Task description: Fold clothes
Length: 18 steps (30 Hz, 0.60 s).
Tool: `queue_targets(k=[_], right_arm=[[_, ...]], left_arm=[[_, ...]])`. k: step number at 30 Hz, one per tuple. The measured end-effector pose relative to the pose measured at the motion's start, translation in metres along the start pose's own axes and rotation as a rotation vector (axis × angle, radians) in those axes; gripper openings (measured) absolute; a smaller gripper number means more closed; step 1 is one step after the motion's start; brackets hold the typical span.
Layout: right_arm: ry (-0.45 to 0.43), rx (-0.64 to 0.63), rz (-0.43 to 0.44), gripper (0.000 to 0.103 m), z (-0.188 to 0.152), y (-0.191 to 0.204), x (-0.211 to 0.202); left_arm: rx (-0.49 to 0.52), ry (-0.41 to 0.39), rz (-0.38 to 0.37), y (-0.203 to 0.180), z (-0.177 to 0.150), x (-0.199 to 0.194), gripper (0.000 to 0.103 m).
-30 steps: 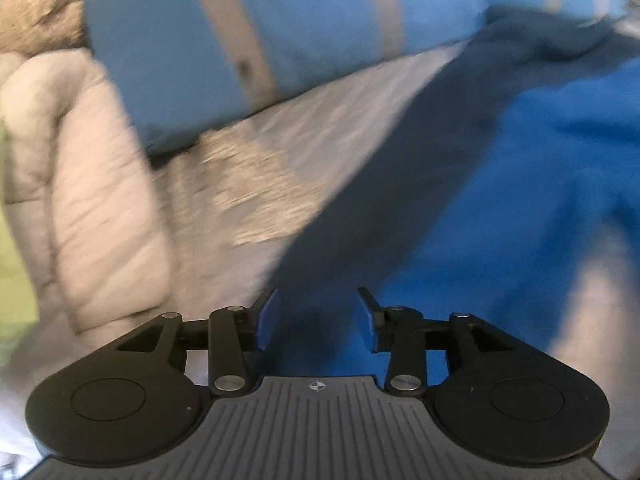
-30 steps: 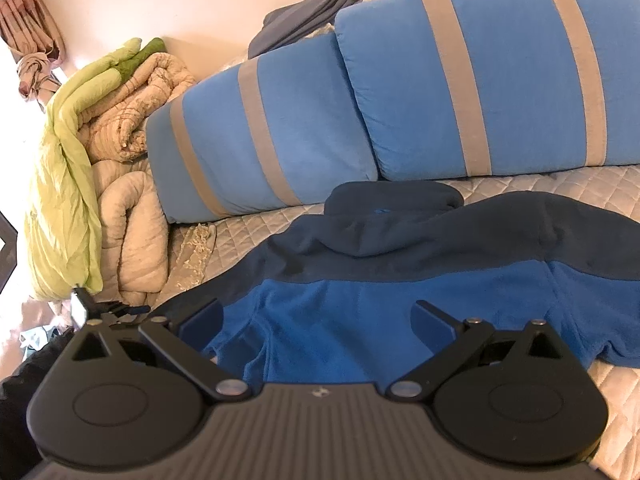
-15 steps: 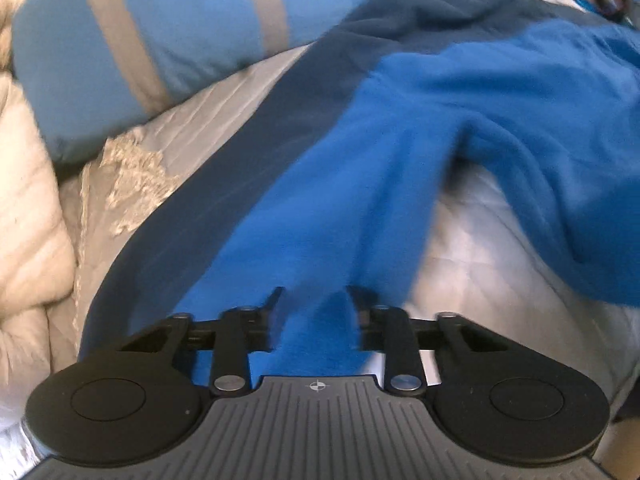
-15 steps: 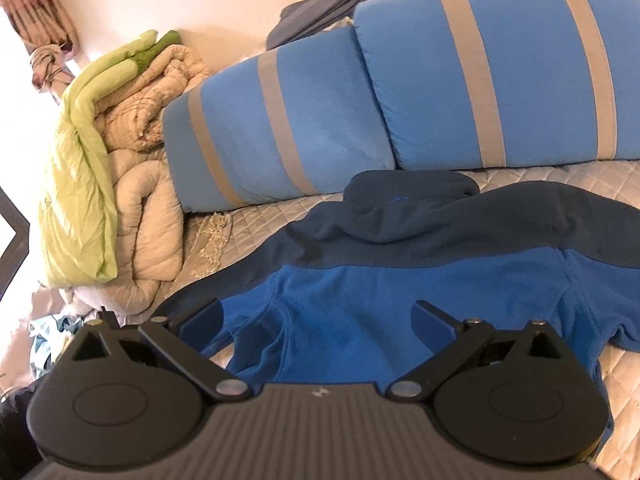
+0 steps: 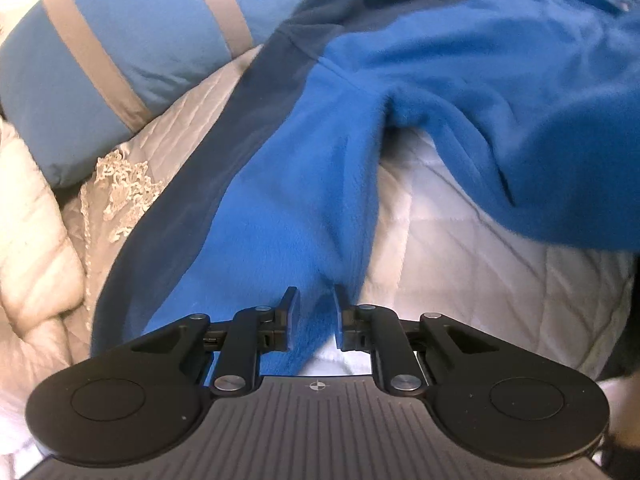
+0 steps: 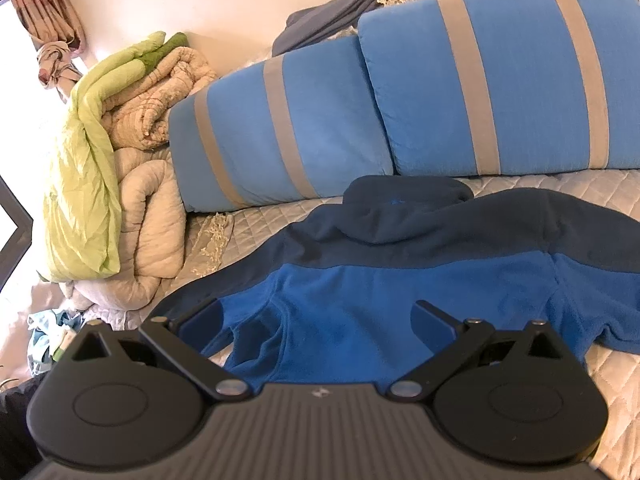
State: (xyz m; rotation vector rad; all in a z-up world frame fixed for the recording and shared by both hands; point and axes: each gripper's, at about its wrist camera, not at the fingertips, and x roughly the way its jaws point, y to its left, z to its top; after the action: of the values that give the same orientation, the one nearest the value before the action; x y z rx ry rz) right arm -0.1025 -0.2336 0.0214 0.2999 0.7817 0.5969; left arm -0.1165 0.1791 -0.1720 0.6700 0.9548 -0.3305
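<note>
A fleece jacket (image 6: 360, 280), bright blue with a navy yoke and hood (image 6: 404, 196), lies spread face down on the quilted bed. In the left wrist view its left sleeve (image 5: 288, 200) runs down to my left gripper (image 5: 315, 304), whose fingers are pinched close on the cuff end of the blue fabric. My right gripper (image 6: 317, 306) hovers over the jacket's lower body, open wide with nothing between its fingers. The jacket's bottom hem is hidden behind the right gripper's body.
Two blue pillows with grey stripes (image 6: 288, 128) (image 6: 500, 80) lean at the head of the bed. Rolled beige quilts (image 6: 140, 184) and a green blanket (image 6: 80, 160) pile at the left. White quilted bedspread (image 5: 480, 248) lies bare beside the sleeve. A grey garment (image 6: 332, 12) tops the pillows.
My left gripper slid down the sleeve from the shoulder to the cuff and its fingers narrowed onto the fabric. The right gripper drew back slightly, still open.
</note>
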Motion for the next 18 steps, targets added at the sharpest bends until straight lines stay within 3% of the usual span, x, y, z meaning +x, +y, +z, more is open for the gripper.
queue_targets(k=[1,2,6,8,10,18], right_arm=[[-0.002,-0.002,0.0,0.103,0.0,0.0,-0.003],[-0.002,-0.005,0.001,0.103,0.001,-0.001,-0.006],[-0.001,-0.005,0.004,0.103,0.007,-0.005,-0.023],[0.003,-0.001,0.011,0.103,0.01,-0.008,-0.033],[0.018,0.002,0.021,0.103,0.012,-0.012,-0.042],[0.115,-0.012,0.038,0.103,0.014,-0.029,-0.077]], left_arm=[[0.002,0.011,-0.003,0.002,-0.001,-0.004,0.033],[-0.018,0.011,0.001,0.009,-0.002,-0.013,0.037],[-0.098,0.01,0.016,0.038,-0.009,-0.047,0.042],[-0.138,0.01,0.023,0.052,-0.012,-0.065,0.061],[-0.178,0.01,0.031,0.066,-0.015,-0.082,0.073],[-0.293,-0.042,0.039,0.129,-0.021,-0.201,0.079]])
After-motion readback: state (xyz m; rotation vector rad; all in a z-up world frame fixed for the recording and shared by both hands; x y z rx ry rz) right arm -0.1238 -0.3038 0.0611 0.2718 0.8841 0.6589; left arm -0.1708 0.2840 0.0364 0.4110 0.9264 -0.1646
